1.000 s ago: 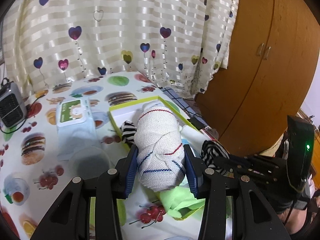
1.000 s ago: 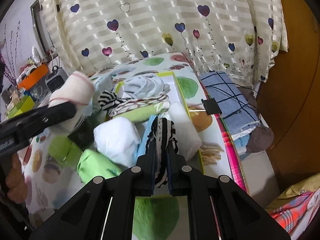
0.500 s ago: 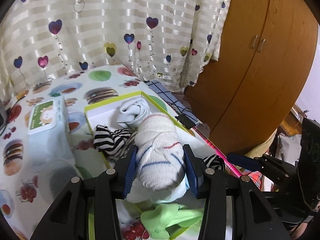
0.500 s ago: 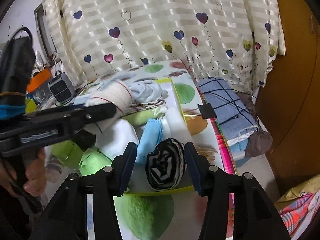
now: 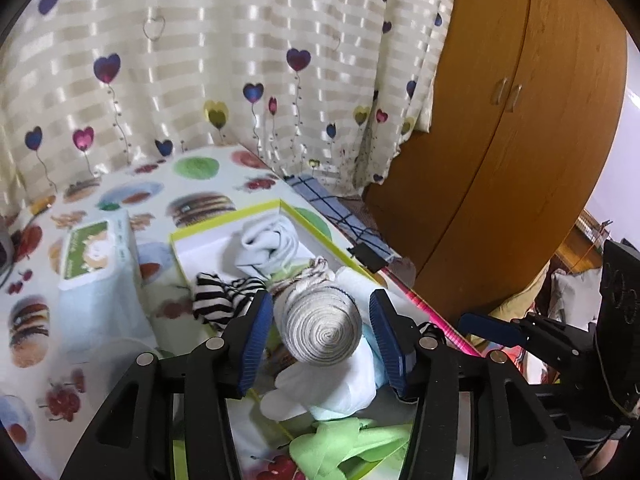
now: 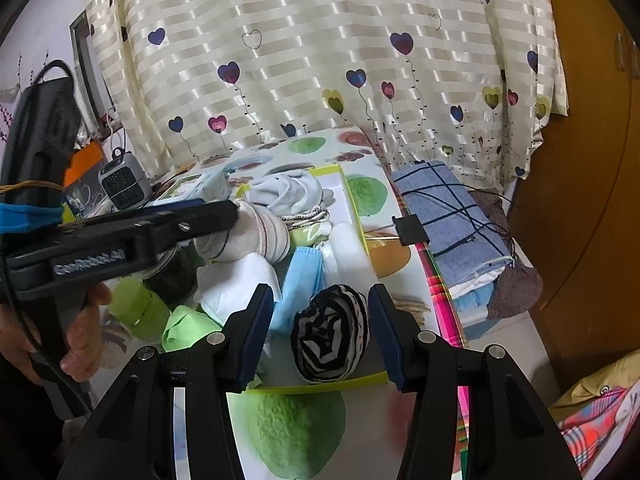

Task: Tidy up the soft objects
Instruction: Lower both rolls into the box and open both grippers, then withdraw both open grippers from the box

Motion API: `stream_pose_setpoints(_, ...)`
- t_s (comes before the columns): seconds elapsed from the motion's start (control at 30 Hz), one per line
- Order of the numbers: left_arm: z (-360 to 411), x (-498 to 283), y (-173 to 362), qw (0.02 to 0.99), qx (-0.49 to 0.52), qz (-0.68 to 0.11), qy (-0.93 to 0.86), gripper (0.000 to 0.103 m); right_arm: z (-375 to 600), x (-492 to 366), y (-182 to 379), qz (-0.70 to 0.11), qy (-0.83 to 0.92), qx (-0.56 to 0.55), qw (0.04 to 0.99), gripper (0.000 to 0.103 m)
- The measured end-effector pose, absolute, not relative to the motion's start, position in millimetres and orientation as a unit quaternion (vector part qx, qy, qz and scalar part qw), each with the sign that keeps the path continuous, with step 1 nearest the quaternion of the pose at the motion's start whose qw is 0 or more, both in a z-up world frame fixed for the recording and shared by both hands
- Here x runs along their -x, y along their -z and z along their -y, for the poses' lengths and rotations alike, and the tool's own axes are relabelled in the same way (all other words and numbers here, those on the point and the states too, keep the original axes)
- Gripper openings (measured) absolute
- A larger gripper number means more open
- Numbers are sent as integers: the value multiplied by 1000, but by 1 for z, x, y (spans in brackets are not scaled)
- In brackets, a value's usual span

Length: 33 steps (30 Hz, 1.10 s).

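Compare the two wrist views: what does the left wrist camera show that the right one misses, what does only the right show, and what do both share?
Only the left wrist view: the wet-wipes pack and the wooden wardrobe doors.

Only the right wrist view: the blue face mask, the small grey heater and the hand that holds the left gripper.

Both: the yellow-rimmed box, the rolled beige sock between the left gripper's just-opened jaws, the heart-print curtain and the open right gripper.

Pretty standard handheld rig: the left gripper (image 5: 320, 344) and right gripper (image 6: 320, 336) are built from matte black plastic, with ribbed blue pads (image 5: 256, 340) fitted on the fingers and 2 silver screws seen per finger. Raised grey lettering is moulded along the left one's side, and a black cable is run down past the hand (image 6: 80, 328).
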State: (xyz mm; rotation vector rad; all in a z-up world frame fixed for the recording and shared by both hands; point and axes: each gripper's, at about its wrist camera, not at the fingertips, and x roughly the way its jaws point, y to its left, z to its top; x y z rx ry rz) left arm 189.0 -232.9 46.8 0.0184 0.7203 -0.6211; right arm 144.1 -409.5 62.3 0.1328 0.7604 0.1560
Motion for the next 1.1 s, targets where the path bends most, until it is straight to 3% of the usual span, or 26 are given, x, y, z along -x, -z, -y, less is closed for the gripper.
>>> stream_pose_setpoints(1.1,165,-88,-53,913,-7,-343,220,50,347,-95,-84,-383,-108,-1,917,51)
